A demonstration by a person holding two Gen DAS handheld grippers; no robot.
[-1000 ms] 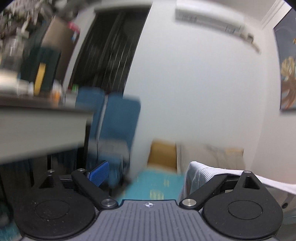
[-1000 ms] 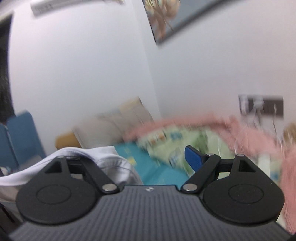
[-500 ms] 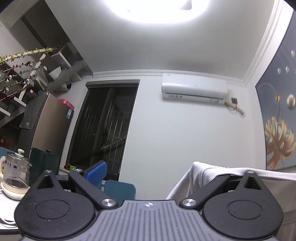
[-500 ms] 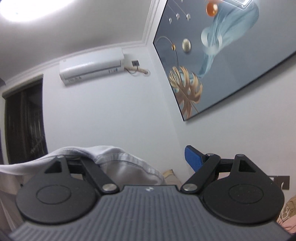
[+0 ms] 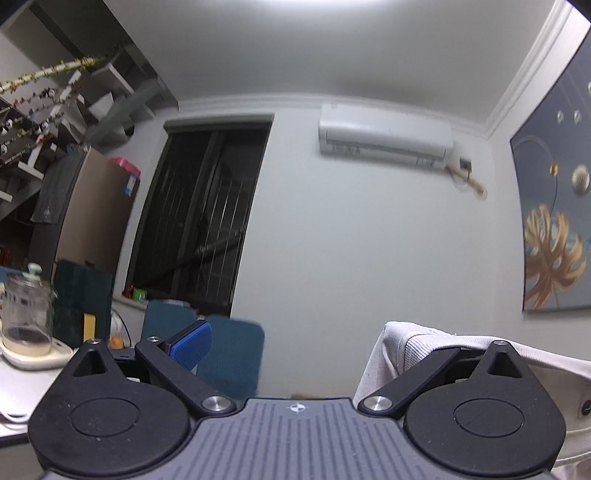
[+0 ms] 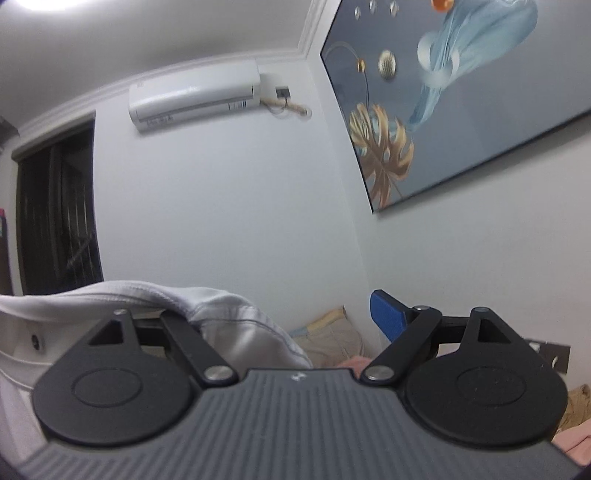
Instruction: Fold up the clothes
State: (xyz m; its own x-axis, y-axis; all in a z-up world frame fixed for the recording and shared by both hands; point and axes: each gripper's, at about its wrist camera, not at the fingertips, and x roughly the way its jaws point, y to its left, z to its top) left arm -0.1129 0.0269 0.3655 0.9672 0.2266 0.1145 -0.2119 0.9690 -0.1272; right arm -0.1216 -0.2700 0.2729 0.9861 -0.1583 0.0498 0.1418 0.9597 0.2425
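Both wrist cams tilted up, sharing air conditioner (image 5: 386, 138) (image 6: 194, 95) wall.

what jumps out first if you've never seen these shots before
The white garment draped over the left gripper's right finger, and over the right gripper's left finger, both grippers wide open. Behind hang the air conditioner high on the wall and the gold-leaf painting on the right.

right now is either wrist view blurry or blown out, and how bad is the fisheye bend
Left wrist view: mostly sharp, the blue chairs smeared, white glare along the top edge, door frame bowed. Right wrist view: soft overall, the ceiling light blown out at top left, the wall painting skewed and curved.
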